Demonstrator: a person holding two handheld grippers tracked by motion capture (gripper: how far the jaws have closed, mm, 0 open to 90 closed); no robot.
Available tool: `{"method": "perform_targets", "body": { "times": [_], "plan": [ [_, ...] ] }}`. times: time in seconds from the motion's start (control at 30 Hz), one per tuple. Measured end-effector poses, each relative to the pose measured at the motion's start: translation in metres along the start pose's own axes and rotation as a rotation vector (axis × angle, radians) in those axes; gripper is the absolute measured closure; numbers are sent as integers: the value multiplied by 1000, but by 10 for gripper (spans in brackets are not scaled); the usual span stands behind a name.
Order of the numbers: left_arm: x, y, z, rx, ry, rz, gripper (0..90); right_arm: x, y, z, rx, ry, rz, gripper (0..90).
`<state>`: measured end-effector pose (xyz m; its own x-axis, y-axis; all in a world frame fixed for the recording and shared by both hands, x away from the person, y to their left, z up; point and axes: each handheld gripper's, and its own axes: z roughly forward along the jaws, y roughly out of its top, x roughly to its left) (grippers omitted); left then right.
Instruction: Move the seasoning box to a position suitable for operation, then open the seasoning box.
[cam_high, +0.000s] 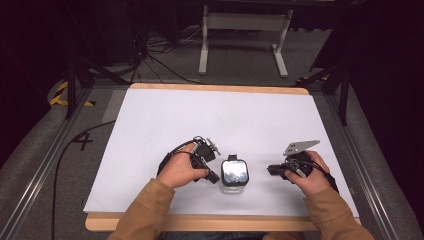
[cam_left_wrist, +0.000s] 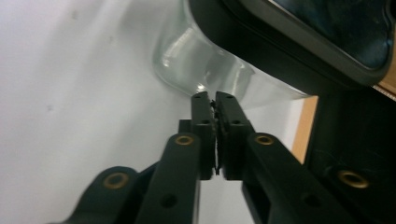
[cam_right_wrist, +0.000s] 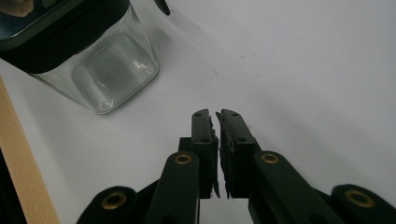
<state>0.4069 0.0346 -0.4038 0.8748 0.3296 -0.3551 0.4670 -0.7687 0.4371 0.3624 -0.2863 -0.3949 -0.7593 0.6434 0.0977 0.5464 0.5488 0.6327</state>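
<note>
A square clear glass jar (cam_high: 234, 184) with a black lid and a see-through top stands near the front of the white table (cam_high: 215, 115). My left gripper (cam_high: 215, 176) lies just left of the jar, its tips close to the glass. In the left gripper view the left gripper (cam_left_wrist: 214, 99) has its jaws together with nothing between them, right in front of the jar (cam_left_wrist: 201, 65). My right gripper (cam_high: 270, 170) rests to the jar's right, apart from it. Its jaws stand almost touching and empty in the right gripper view (cam_right_wrist: 215, 115), with the jar (cam_right_wrist: 107, 70) at the upper left.
The table's wooden front edge (cam_high: 220, 222) runs close behind my hands. Metal rails (cam_high: 45, 160) flank the table on both sides. A white metal stand (cam_high: 245, 35) and loose cables (cam_high: 155, 55) lie on the floor beyond the far edge.
</note>
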Motion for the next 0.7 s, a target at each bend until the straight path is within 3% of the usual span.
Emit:
{"method": "perform_targets", "body": {
  "times": [0.1, 0.2, 0.27, 0.33, 0.37, 0.43, 0.7],
  "plan": [
    [2, -1, -12, -31, 28, -19, 797, -1, -2, -1, -2, -1, 1, 851],
    [0, 0, -26, -97, 57, -32, 791, -2, -4, -3, -6, -9, 6, 851],
    [0, 1, -30, -113, 61, -22, 793, -1, -4, -5, -6, -7, 16, 851],
    [-4, 5, -41, -187, 74, -9, 800, -2, -8, -6, -9, -20, 13, 851],
    [-4, 5, -41, -187, 74, -9, 804, -2, -8, -6, -9, -20, 13, 851],
    [-7, 9, -46, -246, 74, 13, 805, -2, -11, -9, -8, -24, 28, 851],
    [-15, 22, -49, -405, 106, 67, 814, -1, -18, -17, -19, -48, 42, 849]
  ]
}}
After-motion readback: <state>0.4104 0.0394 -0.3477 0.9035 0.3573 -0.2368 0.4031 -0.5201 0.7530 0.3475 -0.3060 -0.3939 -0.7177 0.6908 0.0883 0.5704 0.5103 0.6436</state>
